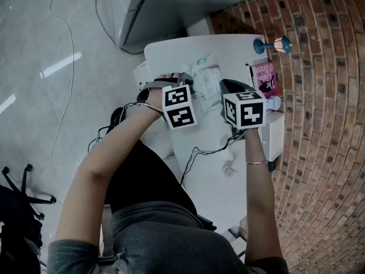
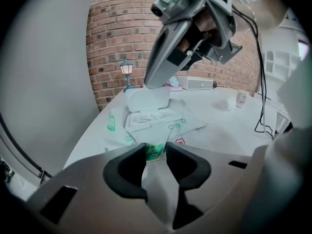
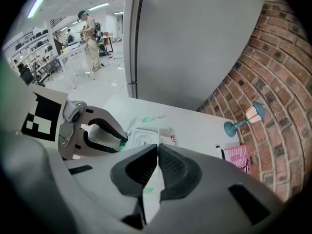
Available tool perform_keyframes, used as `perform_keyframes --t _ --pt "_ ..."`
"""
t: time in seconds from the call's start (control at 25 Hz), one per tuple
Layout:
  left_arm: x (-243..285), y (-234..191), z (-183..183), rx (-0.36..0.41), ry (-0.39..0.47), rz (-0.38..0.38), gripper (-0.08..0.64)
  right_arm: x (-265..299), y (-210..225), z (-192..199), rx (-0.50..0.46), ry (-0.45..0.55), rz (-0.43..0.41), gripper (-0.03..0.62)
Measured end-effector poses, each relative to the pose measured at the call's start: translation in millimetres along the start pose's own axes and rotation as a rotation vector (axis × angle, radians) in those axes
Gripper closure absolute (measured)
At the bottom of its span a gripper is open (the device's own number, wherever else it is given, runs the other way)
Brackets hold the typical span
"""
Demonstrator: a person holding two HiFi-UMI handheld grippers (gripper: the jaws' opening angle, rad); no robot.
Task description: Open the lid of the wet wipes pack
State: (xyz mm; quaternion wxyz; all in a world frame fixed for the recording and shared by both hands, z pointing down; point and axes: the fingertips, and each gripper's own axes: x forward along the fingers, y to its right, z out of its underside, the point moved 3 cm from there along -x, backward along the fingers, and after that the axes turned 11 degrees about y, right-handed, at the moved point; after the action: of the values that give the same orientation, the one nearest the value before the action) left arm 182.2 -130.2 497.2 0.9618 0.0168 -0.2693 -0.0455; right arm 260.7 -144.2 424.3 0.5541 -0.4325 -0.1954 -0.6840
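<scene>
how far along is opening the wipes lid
Done: the lid is already flipped up off the wet wipes pack and stands nearly upright. In hand: the left gripper pinches the pack's near end to steady it, and the right gripper looks shut on the lid's top edge. Left: probably only folding the lid fully back and letting go.

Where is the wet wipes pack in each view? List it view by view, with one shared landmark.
Head view: wet wipes pack at upper centre.
Left gripper view: pack at centre, lid raised, just beyond the jaws.
Right gripper view: pack centre-left, just above the jaws.
Shared landmark: blue lamp by the brick wall.
</scene>
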Motion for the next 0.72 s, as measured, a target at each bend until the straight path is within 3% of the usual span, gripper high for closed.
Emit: perform_keyframes --t 0.48,0.72 --pt "-0.3 -1.2 -0.6 -0.007 0.008 0.004 0.417 11.3 26.9 3.3 -0.03 -0.014 0.054 0.574" --pt "0.0 -1.6 -0.5 -0.01 0.008 0.007 0.417 18.7 40.4 9.1 0.008 -0.005 0.069 0.568"
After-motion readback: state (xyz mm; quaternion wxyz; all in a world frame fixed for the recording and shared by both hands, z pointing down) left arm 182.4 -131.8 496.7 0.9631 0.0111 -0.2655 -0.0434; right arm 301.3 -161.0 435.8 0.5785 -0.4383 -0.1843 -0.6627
